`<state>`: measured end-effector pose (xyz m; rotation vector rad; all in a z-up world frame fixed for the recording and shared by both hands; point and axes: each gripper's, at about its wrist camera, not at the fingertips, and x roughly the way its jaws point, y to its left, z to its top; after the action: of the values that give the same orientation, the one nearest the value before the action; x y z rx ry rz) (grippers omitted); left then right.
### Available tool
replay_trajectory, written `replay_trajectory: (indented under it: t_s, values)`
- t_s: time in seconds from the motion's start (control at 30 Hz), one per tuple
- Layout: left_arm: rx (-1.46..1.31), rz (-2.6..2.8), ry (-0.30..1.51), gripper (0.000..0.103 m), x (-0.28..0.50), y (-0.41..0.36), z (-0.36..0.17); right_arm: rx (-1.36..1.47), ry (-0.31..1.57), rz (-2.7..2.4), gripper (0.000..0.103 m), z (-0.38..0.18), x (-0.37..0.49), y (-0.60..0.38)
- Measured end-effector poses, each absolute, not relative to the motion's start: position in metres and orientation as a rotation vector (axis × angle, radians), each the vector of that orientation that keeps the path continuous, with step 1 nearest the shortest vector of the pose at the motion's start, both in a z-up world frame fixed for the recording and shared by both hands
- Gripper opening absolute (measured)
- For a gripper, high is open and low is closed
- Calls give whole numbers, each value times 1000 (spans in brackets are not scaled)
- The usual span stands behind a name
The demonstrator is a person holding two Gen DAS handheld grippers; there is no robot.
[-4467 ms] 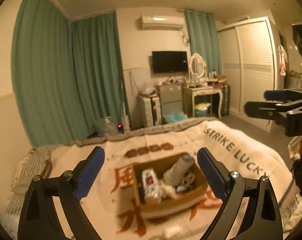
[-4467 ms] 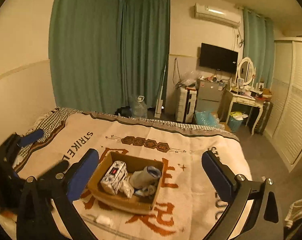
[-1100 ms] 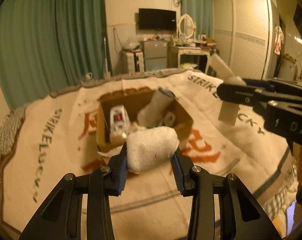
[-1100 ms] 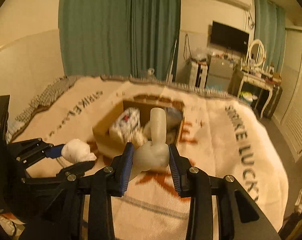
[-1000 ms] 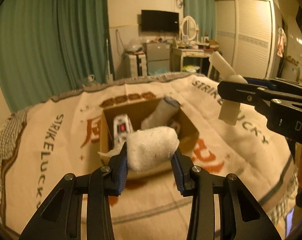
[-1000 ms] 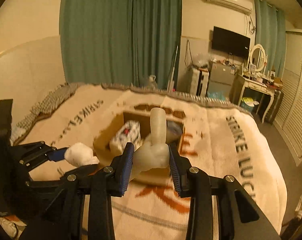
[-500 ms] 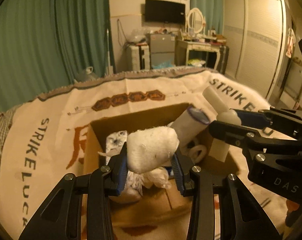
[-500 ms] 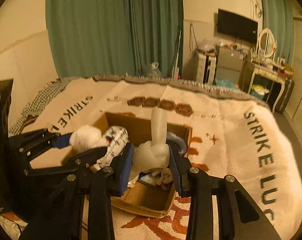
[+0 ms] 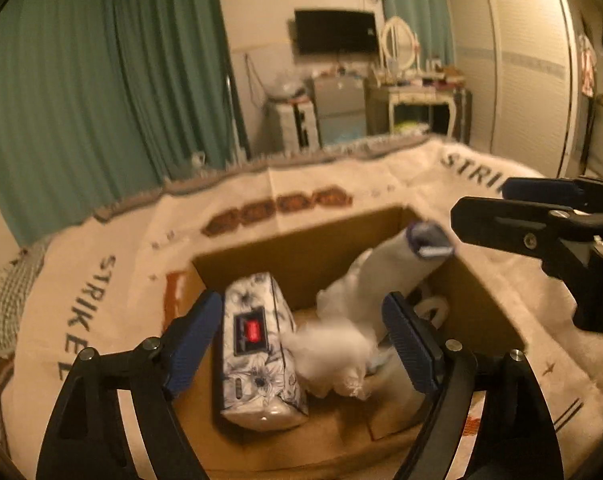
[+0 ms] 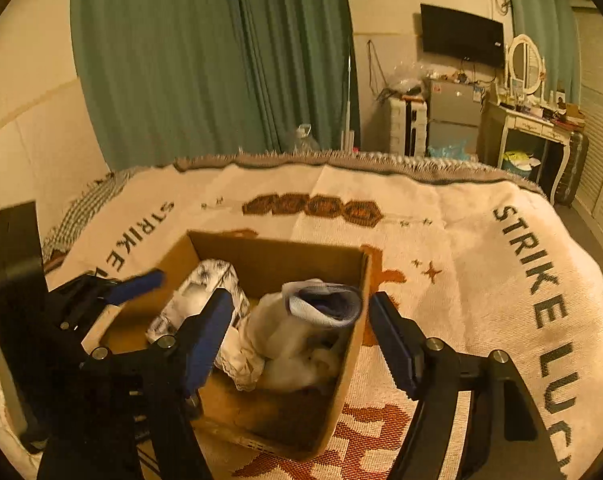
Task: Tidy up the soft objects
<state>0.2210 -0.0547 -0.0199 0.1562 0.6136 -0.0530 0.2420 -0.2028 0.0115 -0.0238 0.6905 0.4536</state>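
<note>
Comparing with half a second ago, both loads are seen to be released: the left gripper (image 9: 301,340) and right gripper (image 10: 299,338) are spread wide and empty over the cardboard box (image 10: 357,320). The white fluffy wad (image 9: 329,350) is blurred, probably mid-drop, beside the tissue pack (image 9: 257,344) — so this pair of soft items is judged stowed. The rolled sock (image 10: 321,306) is shown clearly only by the right view — the wad only by the left.
</note>
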Motion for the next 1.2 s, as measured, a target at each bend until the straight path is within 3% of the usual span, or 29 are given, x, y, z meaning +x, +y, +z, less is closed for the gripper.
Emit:
replay_trajectory:
  t_s: [0.27,0.43,0.53,0.67,0.73,0.93,1.2]
  values:
    - [158,-18,487,84,161,-51,62,-21,571,402,71,89,187,-223]
    - [159,7,286,84,90,-50,136,-59,435,379,73,159,122,-234]
    - [152,24,141,97,39,-51,171,-82,350,368,82,201,79,-241]
    - [120,33,21,98,-17,-45,205,-101,236,351,101,244,27,-249]
    - [107,34,-11,99,-38,-40,215,-120,192,343,103,255,2,-249]
    - [45,84,-44,100,-65,-21,212,-145,124,375,103,253,-46,-245]
    - [-13,163,32,100,-41,-4,131,-110,111,360,103,178,-36,-237]
